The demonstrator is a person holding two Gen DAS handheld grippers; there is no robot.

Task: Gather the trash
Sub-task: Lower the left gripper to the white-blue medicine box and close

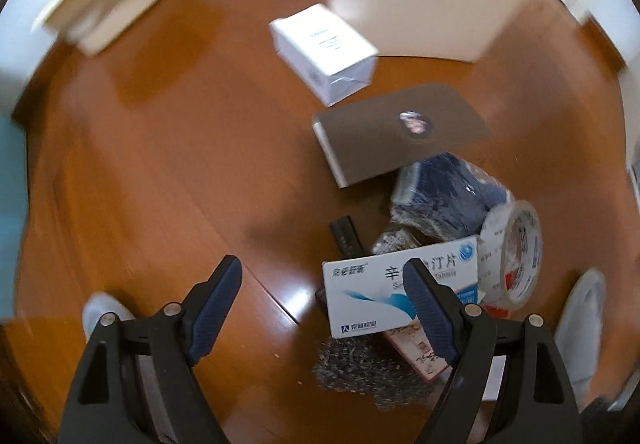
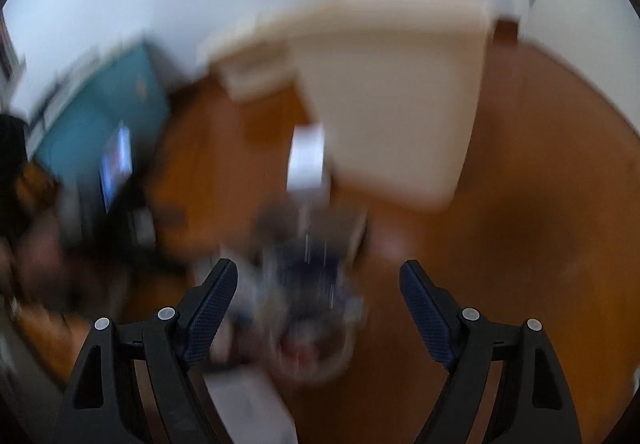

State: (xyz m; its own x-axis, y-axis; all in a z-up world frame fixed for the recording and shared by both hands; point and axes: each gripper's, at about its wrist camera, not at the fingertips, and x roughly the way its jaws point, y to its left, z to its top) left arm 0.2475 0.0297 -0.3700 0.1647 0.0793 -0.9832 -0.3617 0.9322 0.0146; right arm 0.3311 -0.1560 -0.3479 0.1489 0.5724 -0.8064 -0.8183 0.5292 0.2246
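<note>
The left gripper [image 1: 322, 284] has its fingers wide apart and holds nothing. The trash lies in a pile on the brown wooden floor [image 1: 160, 163], to the right of the gap between these fingers. The nearest piece is a white and blue cardboard medicine box [image 1: 368, 296]; its long axis runs left to right, and the right finger partly covers it. The right gripper [image 2: 318, 286] is also spread and empty above a blurred dark pile [image 2: 308, 284]; I cannot tell which is nearer.

Right wrist view smeared — pile [image 2: 308, 284] between fingers [image 2: 212, 308] unreadable.
</note>
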